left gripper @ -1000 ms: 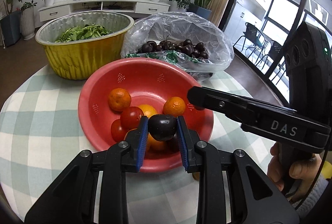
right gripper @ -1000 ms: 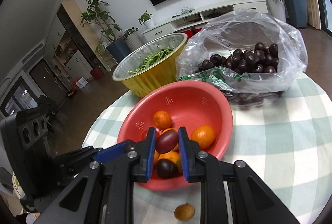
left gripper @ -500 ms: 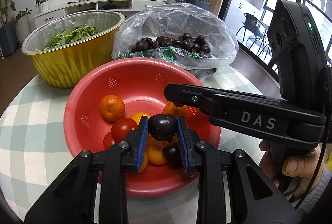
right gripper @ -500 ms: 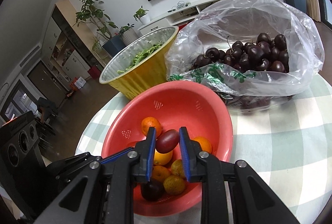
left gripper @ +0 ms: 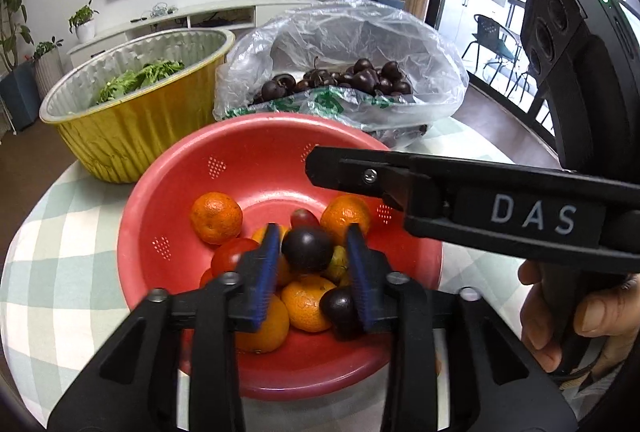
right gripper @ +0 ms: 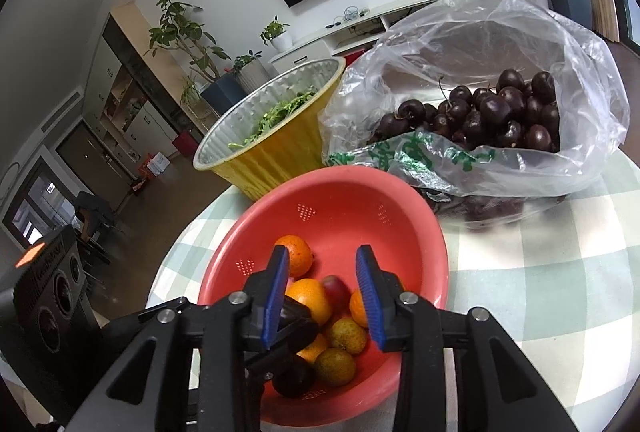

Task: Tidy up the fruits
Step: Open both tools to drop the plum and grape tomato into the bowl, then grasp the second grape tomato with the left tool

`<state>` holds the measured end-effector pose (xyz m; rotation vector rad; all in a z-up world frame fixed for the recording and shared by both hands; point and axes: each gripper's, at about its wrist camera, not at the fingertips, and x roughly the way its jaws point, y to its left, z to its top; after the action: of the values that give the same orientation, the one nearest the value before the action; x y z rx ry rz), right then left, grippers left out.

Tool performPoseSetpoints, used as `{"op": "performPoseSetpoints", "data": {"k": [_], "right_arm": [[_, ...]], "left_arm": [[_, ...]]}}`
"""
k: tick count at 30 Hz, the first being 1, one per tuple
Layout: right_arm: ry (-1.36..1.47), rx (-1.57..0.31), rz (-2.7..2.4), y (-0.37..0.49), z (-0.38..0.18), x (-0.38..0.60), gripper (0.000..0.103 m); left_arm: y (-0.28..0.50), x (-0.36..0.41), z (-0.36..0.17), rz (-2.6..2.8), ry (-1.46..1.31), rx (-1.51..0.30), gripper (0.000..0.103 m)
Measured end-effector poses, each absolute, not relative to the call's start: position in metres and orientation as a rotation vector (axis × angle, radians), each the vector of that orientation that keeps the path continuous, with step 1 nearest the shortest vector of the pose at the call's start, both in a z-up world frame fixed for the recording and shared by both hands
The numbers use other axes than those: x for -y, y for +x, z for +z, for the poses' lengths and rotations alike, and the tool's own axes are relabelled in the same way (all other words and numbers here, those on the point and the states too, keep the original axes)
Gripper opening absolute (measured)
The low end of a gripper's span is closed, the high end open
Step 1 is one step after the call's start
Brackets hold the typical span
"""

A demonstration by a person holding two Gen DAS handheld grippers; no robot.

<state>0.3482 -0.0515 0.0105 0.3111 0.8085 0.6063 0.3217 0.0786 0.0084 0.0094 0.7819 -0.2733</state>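
A red colander bowl (left gripper: 256, 152) (right gripper: 416, 216) on the checked table holds oranges, tomatoes, small yellow-green fruits and dark plums. My left gripper (left gripper: 312, 252) hangs over the bowl with its jaws open; a dark plum (left gripper: 307, 249) sits loose between them, clear of both pads. My right gripper (right gripper: 322, 272) is open and empty over the bowl. A reddish plum (right gripper: 336, 288) lies below it among the oranges. The right gripper's finger (left gripper: 440, 188) crosses the left wrist view.
A clear plastic bag of dark cherries (left gripper: 356, 80) (right gripper: 492, 112) lies behind the bowl on the right. A gold foil bowl of greens (left gripper: 132, 104) (right gripper: 276, 136) stands behind it on the left. A hand (left gripper: 576, 320) grips the right tool.
Both grippers have opened over the bowl. The right one has let its reddish plum drop among the fruit. The left one's jaws have spread away from the dark plum.
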Motion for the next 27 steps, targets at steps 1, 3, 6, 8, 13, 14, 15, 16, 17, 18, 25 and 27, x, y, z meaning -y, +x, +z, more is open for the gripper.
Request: {"op": "performPoseSetpoints", "data": {"k": [1, 3, 6, 8, 13, 14, 15, 16, 17, 18, 25, 27], "right_arm": [[0.311, -0.806, 0.604, 0.347, 0.012, 0.052, 0.038], [0.314, -0.798, 0.605, 0.344, 0.015, 0.054, 0.038], [0.322, -0.781, 0.608, 0.337, 0.022, 0.058, 0.038], [0.325, -0.768, 0.607, 0.330, 0.027, 0.061, 0.038], [0.325, -0.738, 0.602, 0.309, 0.039, 0.071, 0.038], [0.330, -0.733, 0.602, 0.306, 0.040, 0.073, 0.039], [0.333, -0.730, 0.603, 0.300, 0.041, 0.075, 0.039], [0.333, -0.727, 0.603, 0.291, 0.042, 0.078, 0.040], [0.333, -0.721, 0.601, 0.286, 0.042, 0.081, 0.040], [0.335, -0.713, 0.594, 0.278, 0.042, 0.084, 0.042], [0.367, -0.694, 0.581, 0.233, 0.040, 0.100, 0.045], [0.357, -0.693, 0.574, 0.220, 0.036, 0.102, 0.046]], "left_arm": [[0.320, -0.080, 0.010, -0.280, 0.000, -0.772, 0.052], [0.317, -0.080, 0.015, -0.268, -0.001, -0.750, 0.053], [0.312, -0.083, 0.020, -0.261, -0.002, -0.733, 0.053], [0.308, -0.085, 0.023, -0.258, -0.011, -0.731, 0.053], [0.286, -0.087, 0.034, -0.255, -0.023, -0.706, 0.053], [0.279, -0.087, 0.036, -0.258, -0.032, -0.703, 0.053], [0.273, -0.087, 0.037, -0.261, -0.036, -0.703, 0.053], [0.266, -0.086, 0.039, -0.264, -0.039, -0.702, 0.053], [0.259, -0.086, 0.039, -0.267, -0.042, -0.701, 0.053], [0.251, -0.086, 0.040, -0.271, -0.045, -0.702, 0.053], [0.194, -0.072, 0.037, -0.306, -0.031, -0.727, 0.053], [0.178, -0.068, 0.034, -0.318, -0.027, -0.737, 0.054]]}}
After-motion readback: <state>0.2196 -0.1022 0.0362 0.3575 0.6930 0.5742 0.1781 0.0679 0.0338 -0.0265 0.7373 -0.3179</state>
